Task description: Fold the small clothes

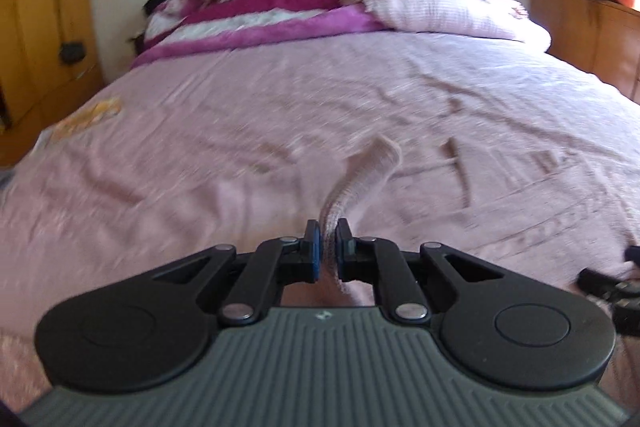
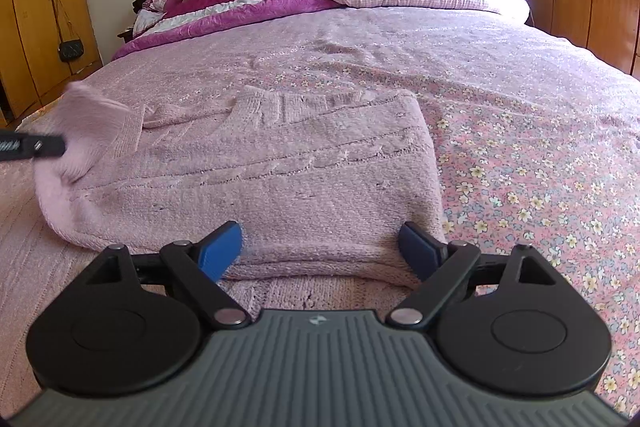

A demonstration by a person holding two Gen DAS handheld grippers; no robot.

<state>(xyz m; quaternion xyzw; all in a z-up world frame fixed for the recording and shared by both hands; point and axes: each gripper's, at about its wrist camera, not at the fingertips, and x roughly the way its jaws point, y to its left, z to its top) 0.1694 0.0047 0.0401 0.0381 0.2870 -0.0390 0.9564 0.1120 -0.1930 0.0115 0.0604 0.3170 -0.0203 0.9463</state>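
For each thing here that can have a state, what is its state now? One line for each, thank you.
left tool: shut on a pink knit strip of the sweater, lifted.
right tool: open, over the near hem, gripping nothing.
sweater: pink, lying partly folded on the bed.
wardrobe doors: closed.

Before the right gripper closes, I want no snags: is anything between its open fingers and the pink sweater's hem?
Nothing visible. The right gripper stands open directly over the pink knit sweater hem, only the bedspread beside it. The left gripper pinches the sleeve away to the left.

Daylight from right; left view motion-blurred.
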